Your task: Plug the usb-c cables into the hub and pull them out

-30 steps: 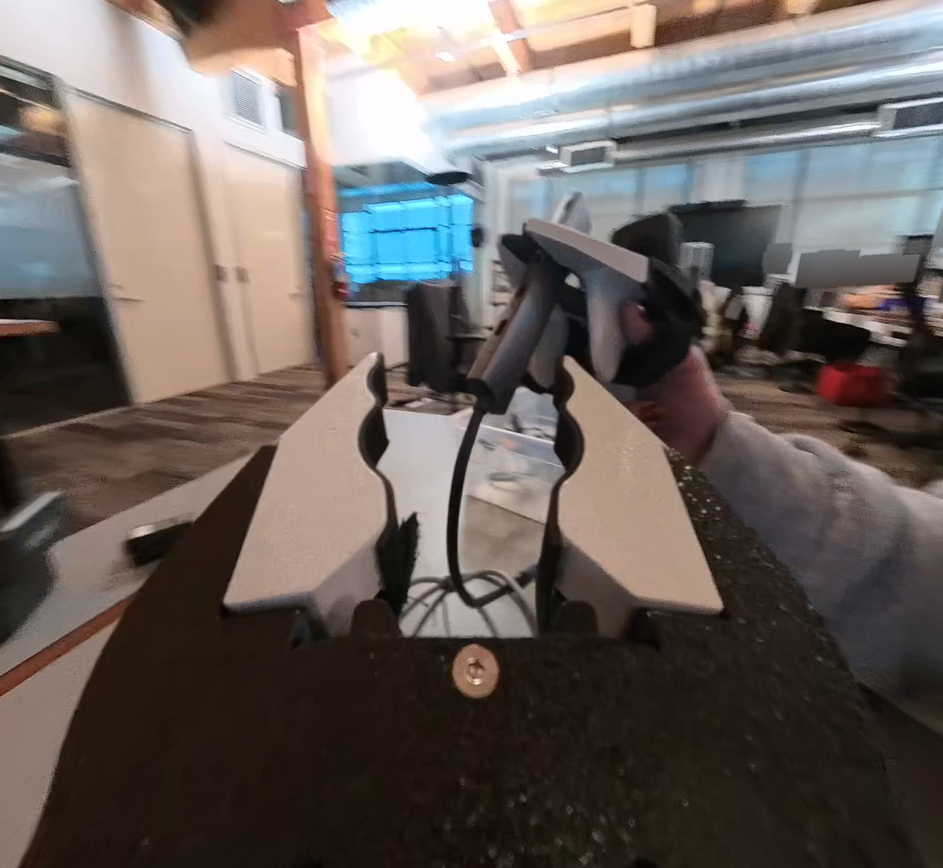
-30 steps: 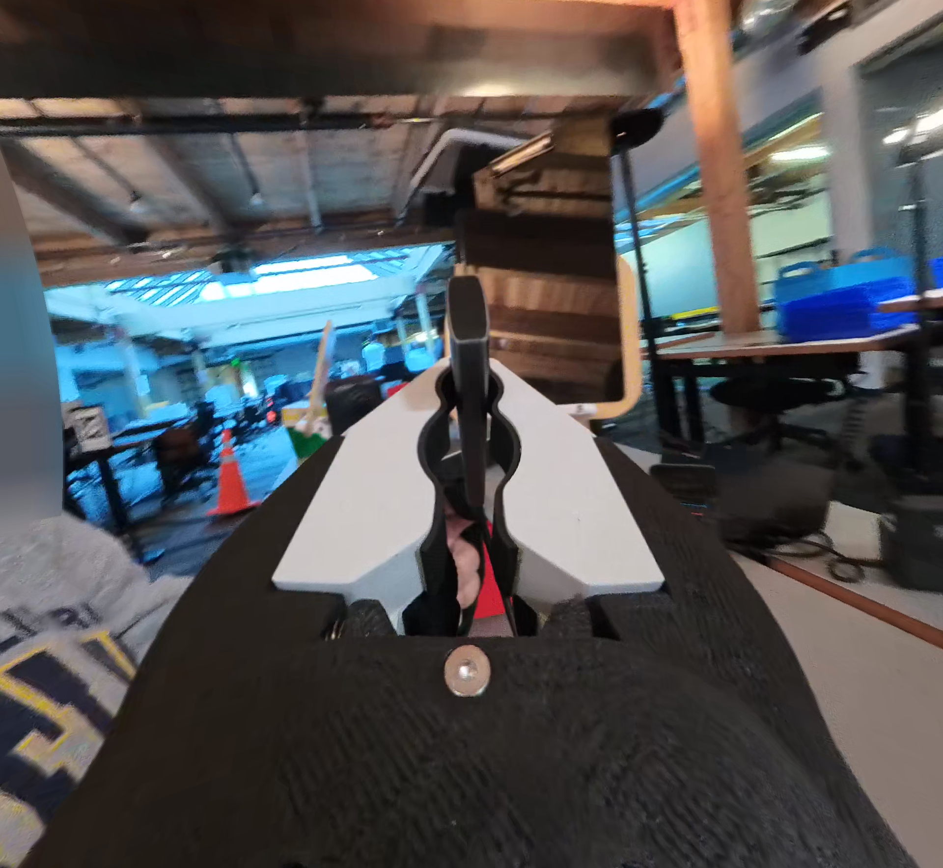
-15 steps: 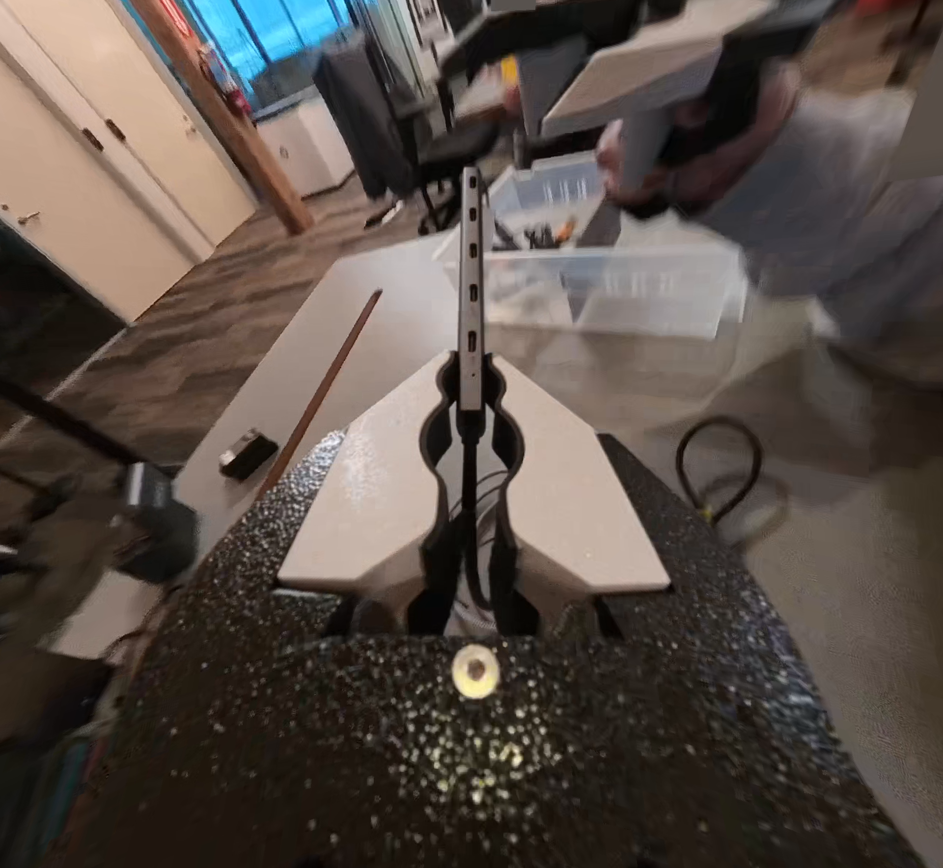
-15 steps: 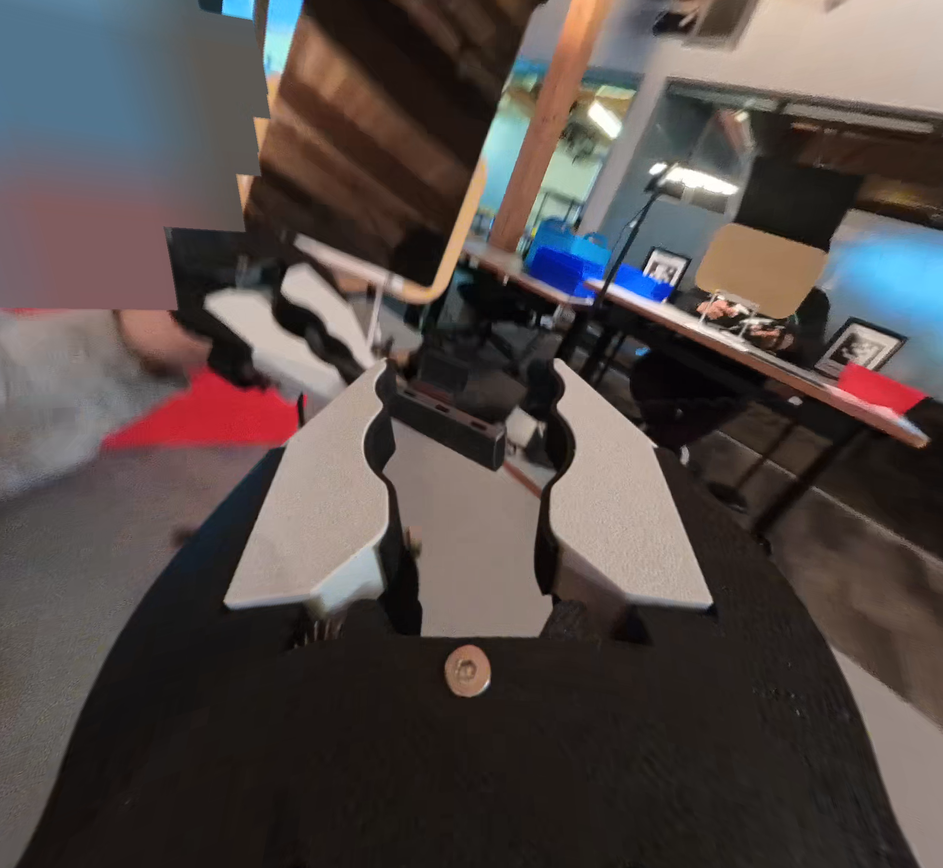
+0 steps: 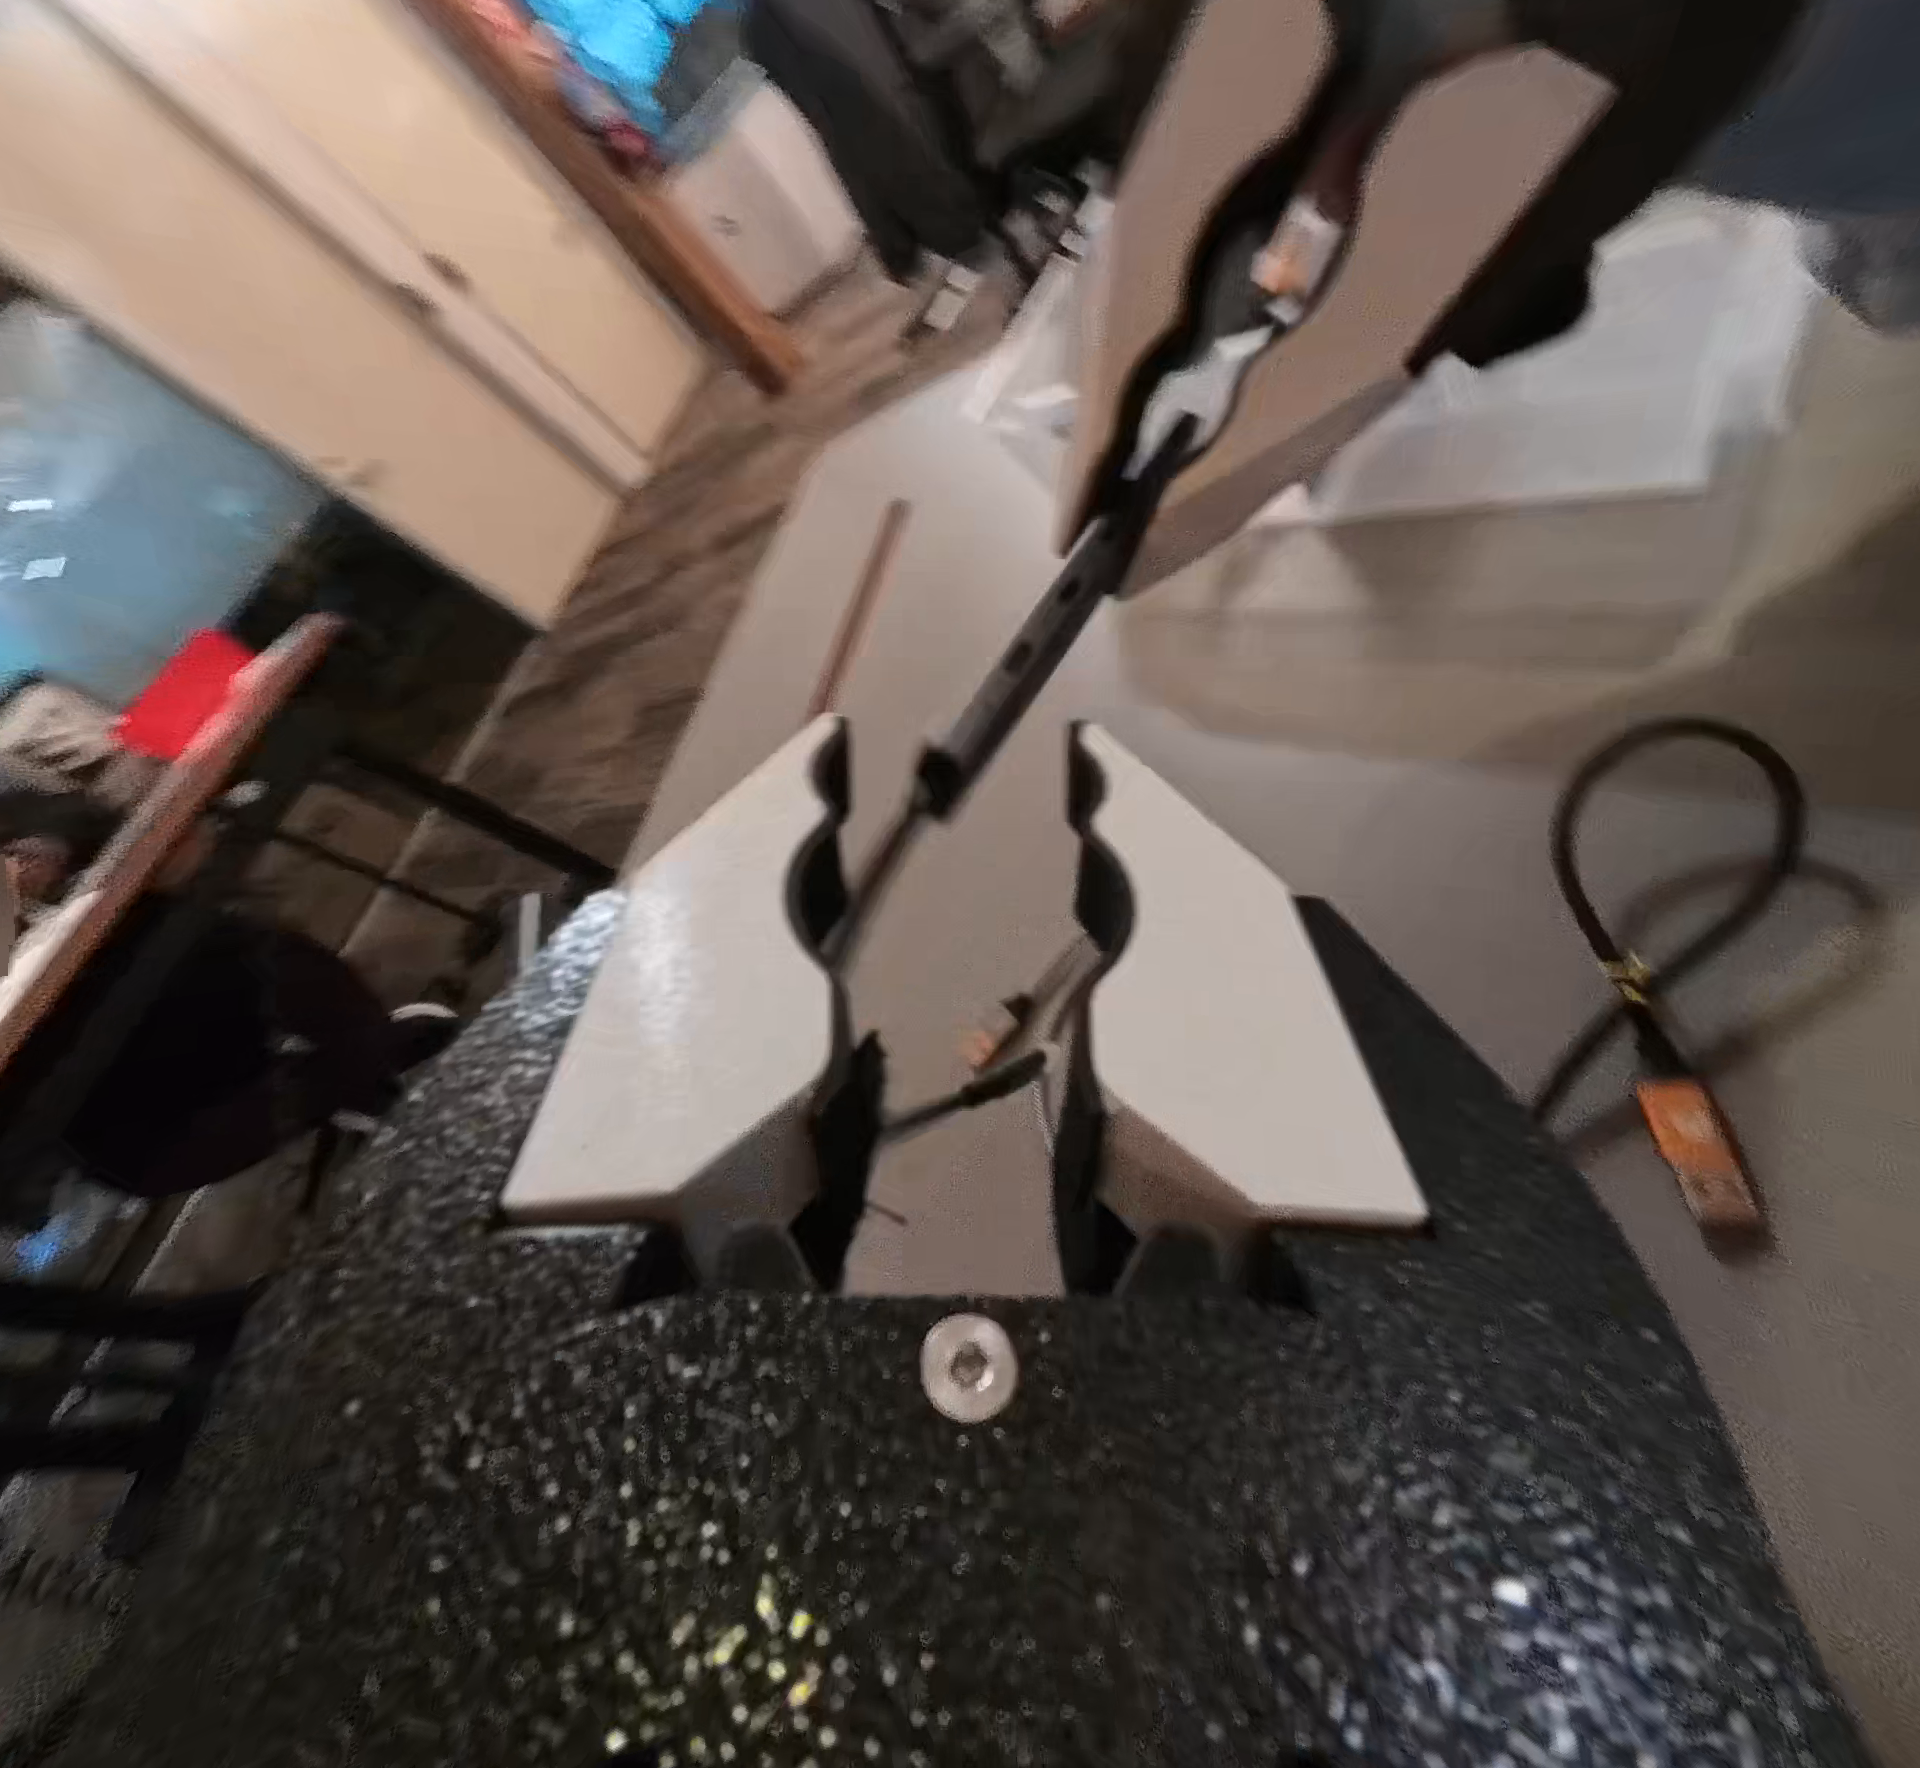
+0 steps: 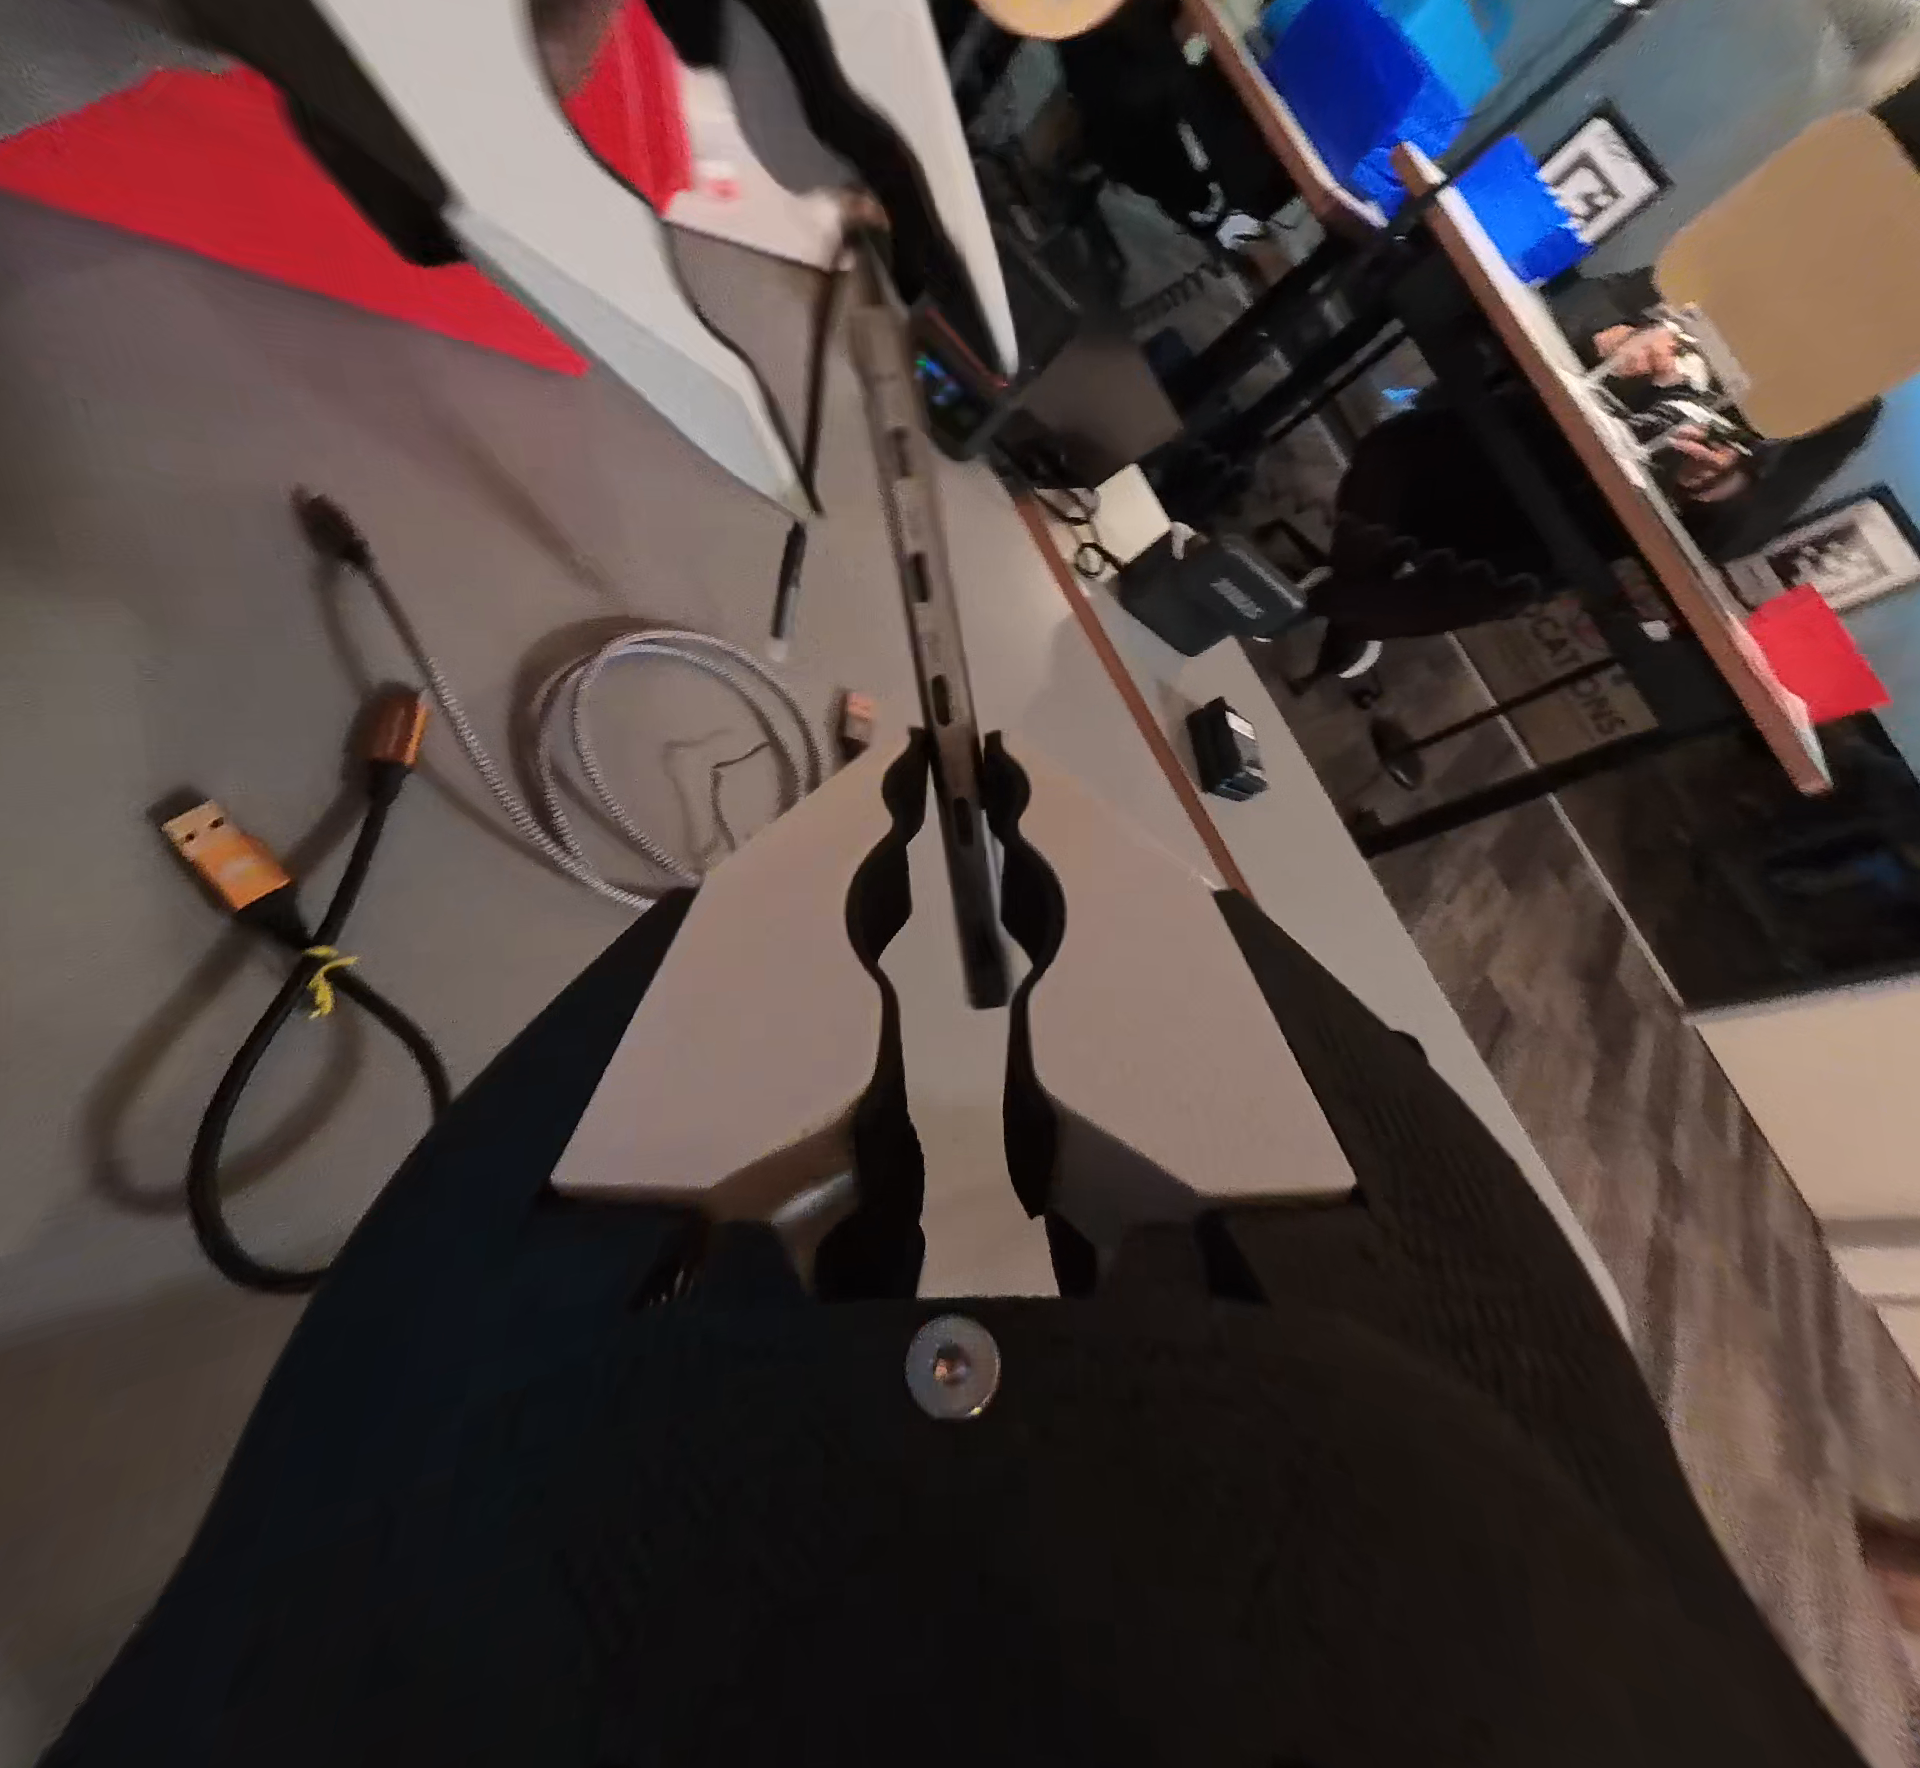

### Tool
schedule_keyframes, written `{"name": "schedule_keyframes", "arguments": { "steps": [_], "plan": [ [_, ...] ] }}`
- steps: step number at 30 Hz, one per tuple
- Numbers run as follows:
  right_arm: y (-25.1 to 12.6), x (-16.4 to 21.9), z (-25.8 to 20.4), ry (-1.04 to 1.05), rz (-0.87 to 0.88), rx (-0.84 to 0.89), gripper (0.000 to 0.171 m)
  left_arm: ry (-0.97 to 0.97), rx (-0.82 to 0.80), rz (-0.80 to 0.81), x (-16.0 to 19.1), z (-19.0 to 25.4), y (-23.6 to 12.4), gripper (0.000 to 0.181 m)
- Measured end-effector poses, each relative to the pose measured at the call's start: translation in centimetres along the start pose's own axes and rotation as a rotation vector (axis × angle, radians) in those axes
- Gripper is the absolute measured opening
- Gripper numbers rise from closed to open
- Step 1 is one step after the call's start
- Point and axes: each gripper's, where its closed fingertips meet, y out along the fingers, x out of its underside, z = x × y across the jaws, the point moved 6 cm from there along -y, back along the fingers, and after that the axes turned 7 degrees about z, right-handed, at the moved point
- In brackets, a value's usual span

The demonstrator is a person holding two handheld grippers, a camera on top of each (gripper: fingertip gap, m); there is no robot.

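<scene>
The table [image 6: 156, 430] carries only loose cables; the hub is off it, in the air between the two tools. Half a second ago the left gripper [image 5: 956, 742] clamped the hub and the right one stood open. Now that is reversed: the right gripper [image 6: 951, 742] has its fingers closed on one end of the hub [image 6: 904, 513], and the left fingers are spread wide with the hub's other end between them, apparently untouched.

I take that to mean the left is free to fetch a plug while the right steadies the hub.

The hub's long axis runs straight from one gripper to the other, tilted over the table, its port edge turned up to the right camera. Its thin lead [image 5: 873, 866] trails off the left-hand end. The black cable [image 6: 312, 1043] with orange plugs and the braided coil [image 6: 675, 762] lie flat (no plug looks seated yet).
</scene>
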Motion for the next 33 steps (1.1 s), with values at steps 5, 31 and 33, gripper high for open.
{"name": "schedule_keyframes", "arguments": {
  "steps": [5,31,33],
  "plan": [
    [-1.2,-0.1,2.4,0.103,0.075,0.157,0.008,-0.05,-0.261,0.366,-1.6,-0.2,-4.5,0.032],
    [-0.9,-2.5,-4.6,0.261,0.258,-0.587,0.01,-0.391,0.244,0.429,-0.7,6.0,-4.0,0.008],
    [-0.8,-2.4,-3.4,0.3,0.257,-0.485,0.021,-0.341,0.104,0.387,-0.2,5.3,-4.7,0.007]
  ]
}}
